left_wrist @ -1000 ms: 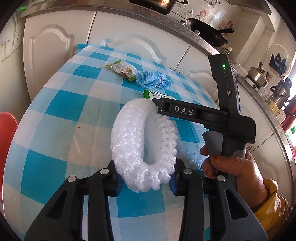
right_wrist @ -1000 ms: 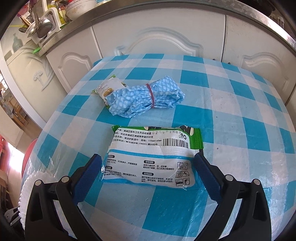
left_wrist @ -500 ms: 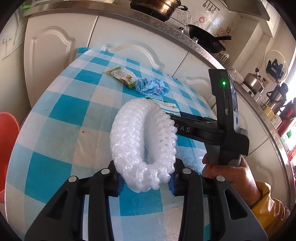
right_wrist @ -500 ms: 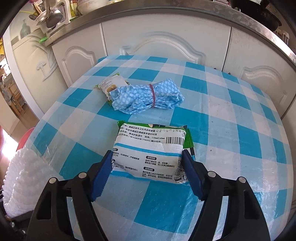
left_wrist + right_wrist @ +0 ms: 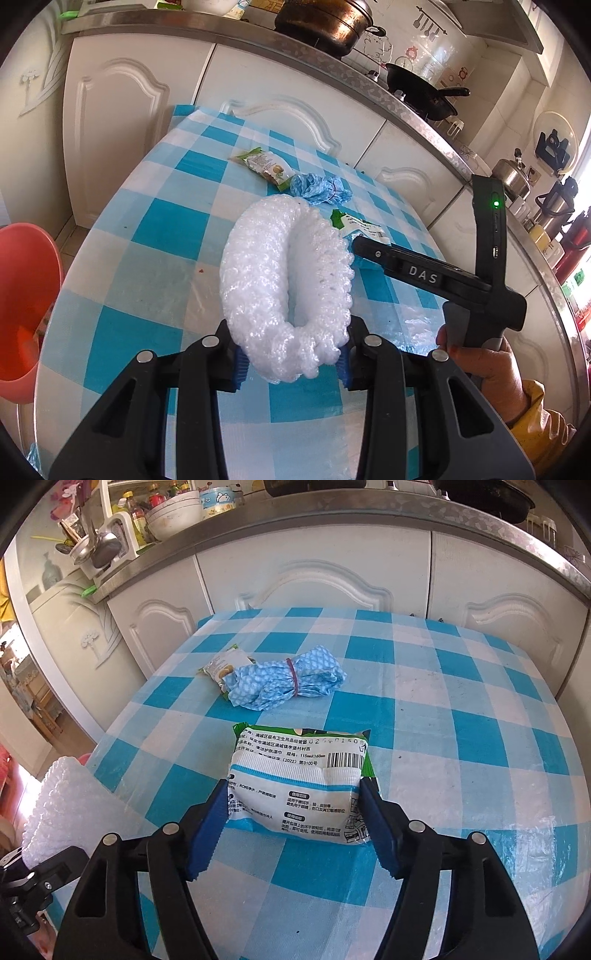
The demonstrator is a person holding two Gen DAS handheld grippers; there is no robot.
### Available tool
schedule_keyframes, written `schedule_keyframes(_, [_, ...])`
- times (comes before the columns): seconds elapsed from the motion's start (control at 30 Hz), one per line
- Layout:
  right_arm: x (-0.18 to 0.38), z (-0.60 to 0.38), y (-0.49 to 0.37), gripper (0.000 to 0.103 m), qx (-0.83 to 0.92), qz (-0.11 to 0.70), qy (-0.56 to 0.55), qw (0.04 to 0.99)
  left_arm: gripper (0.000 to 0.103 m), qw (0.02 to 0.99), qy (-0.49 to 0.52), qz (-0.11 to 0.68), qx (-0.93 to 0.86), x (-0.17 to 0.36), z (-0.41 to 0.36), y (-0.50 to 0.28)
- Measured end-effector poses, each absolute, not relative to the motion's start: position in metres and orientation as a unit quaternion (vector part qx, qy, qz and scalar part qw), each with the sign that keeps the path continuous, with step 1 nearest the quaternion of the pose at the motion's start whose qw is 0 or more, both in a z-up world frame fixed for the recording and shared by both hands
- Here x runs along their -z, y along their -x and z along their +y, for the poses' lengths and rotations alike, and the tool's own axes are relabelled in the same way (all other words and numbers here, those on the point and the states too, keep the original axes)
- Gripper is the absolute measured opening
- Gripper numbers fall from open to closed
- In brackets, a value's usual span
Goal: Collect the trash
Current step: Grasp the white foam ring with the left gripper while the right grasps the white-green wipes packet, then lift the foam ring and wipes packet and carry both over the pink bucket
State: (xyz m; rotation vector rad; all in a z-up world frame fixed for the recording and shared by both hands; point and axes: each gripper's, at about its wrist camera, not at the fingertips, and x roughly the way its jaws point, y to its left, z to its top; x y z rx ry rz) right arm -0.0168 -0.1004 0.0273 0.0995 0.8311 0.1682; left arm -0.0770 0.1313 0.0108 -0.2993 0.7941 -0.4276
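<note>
The left gripper (image 5: pixel 291 363) is pinching the lower end of a white, ring-shaped roll of bubbly foam wrap (image 5: pixel 284 284), its blue pads pressing in on both sides and holding the roll upright above the round table covered in a blue-and-white checked plastic cloth (image 5: pixel 147 229). The right gripper (image 5: pixel 295 812) is closing its jaws on a white, blue and green plastic pack of wet wipes (image 5: pixel 299 775); the blue pads are touching the pack's two short sides, and the pack is lying near the middle of the table, printed back facing up.

Beyond the pack, toward the far edge of the table, a light blue patterned cloth bundle tied with a red rubber band (image 5: pixel 284 683) is lying on the cloth, and a small green and white snack wrapper (image 5: pixel 223 664) is touching its left end. Neither is lying between the right gripper and the pack. In the left wrist view the foam roll is hiding much of the pack and part of the right gripper, whose handle a hand in a yellow sleeve (image 5: pixel 487 365) is gripping.

A red plastic basin (image 5: pixel 26 295) is standing off the table's left side, lower than its top. White cabinet doors (image 5: pixel 303 579) are running behind the table, under a metal-edged counter carrying a dark pot (image 5: pixel 325 22), a black wok (image 5: pixel 421 92) and kettles.
</note>
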Motion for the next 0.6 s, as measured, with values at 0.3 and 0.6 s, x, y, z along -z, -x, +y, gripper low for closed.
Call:
schedule_keyframes(0.3, [-0.06, -0.078, 0.027, 0.069, -0.117, 0.378, -0.058, 0.917, 0.038, 0.901, 0.154, 0.367, 0.173, -0.019, 0.164, 0.083])
schedule_keyframes(0.6, [-0.09, -0.014, 0.033, 0.069, -0.195, 0.358, -0.042, 0.912, 0.038, 0.914, 0.178, 0.347, 0.114, -0.025, 0.222, 0.091])
